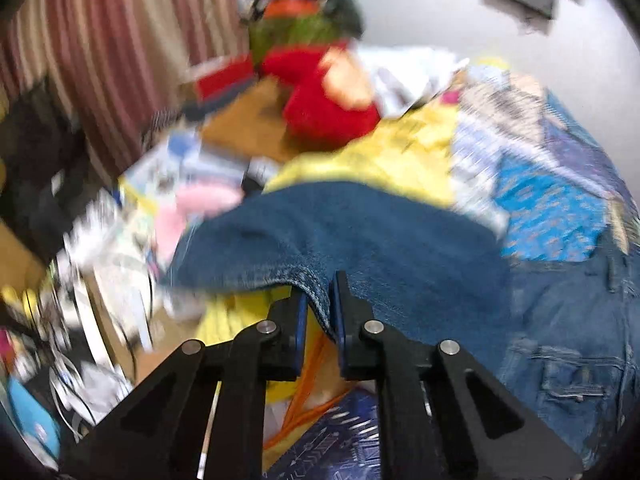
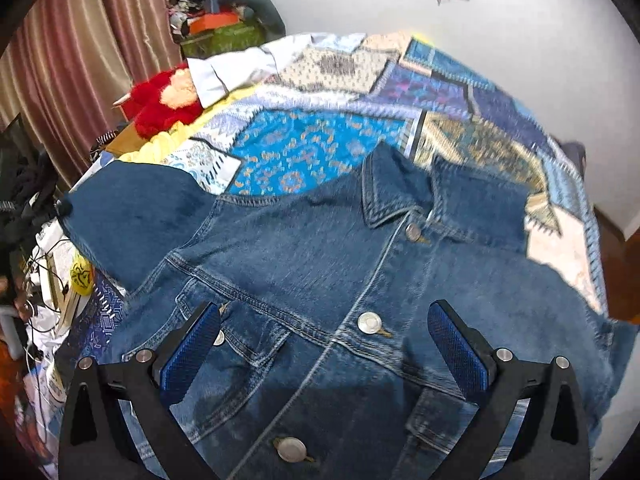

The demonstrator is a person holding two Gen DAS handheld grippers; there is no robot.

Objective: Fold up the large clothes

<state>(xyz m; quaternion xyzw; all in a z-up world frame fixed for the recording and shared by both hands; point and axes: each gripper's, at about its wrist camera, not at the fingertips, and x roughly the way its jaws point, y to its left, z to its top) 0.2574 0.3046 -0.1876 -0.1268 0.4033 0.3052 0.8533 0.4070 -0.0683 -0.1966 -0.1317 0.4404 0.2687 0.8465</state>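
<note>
Denim jacket (image 2: 320,272) lies front-up, buttoned, spread across the patchwork bed (image 2: 320,148). Your left gripper (image 1: 319,312) has its fingers clamped on a sleeve edge; right gripper (image 2: 320,344) hovers over the chest, fingers spread wide, empty. Folding is barely started: both sleeves and body remain.

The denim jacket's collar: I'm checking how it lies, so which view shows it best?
The right wrist view: the collar lies sharp and spread above the buttons. The left wrist view is blurred and shows only the denim jacket sleeve, no collar.
</note>
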